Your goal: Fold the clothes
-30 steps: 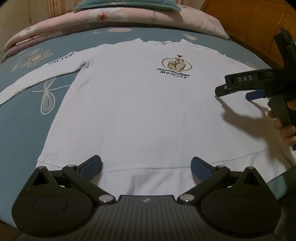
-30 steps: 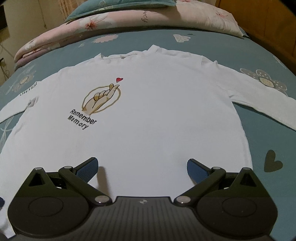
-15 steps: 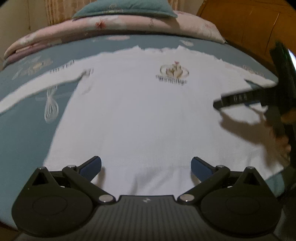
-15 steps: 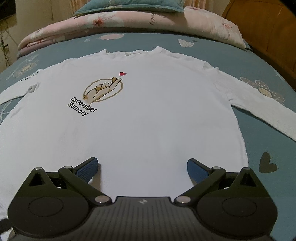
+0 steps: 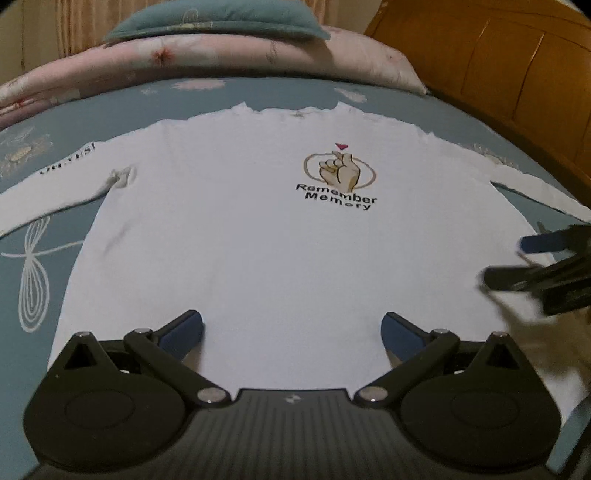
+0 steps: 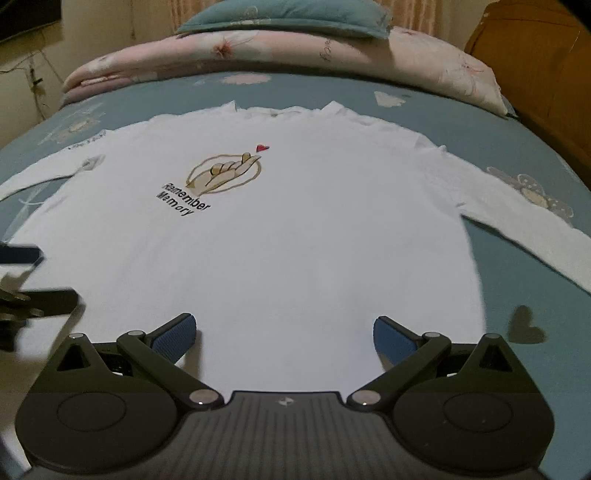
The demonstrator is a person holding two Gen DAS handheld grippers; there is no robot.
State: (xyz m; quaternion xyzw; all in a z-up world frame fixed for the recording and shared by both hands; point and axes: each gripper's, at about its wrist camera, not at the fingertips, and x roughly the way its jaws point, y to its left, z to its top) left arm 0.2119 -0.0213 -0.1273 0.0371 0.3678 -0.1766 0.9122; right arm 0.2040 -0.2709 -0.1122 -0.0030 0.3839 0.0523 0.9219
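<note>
White long-sleeved shirt (image 5: 236,236) lies flat, front side up, spread across the blue patterned bedsheet (image 5: 22,229), collar toward the far edge of the bed, hem toward the near edge. Both sleeves are extended outward: one sleeve (image 5: 48,188) runs toward the left edge of the bed and carries small dark lettering near the shoulder; the other sleeve (image 6: 524,229) runs toward the right edge. Chest print (image 5: 340,177): a hand sketch inside an oval with a small red heart above it, text "Remember Memory" below. Left gripper (image 5: 291,328) hovers over the hem area of the shirt, jaws spread wide, nothing between the blue pads (image 5: 184,328); contact with the fabric cannot be confirmed from this view. Right gripper (image 6: 282,330) likewise sits over the hem, nearer the right side seam, jaws spread wide and empty. In the left wrist view the right gripper enters from the right edge of the frame, blurred, above the lower right part of the shirt; in the right wrist view the left gripper shows at the left edge of the frame, also blurred. At the far edge of the bed a folded pink floral quilt (image 6: 295,48) lies across the width, with a teal pillow (image 6: 284,18) on top. Wooden headboard panel (image 5: 509,66) stands beyond the far right corner.
</note>
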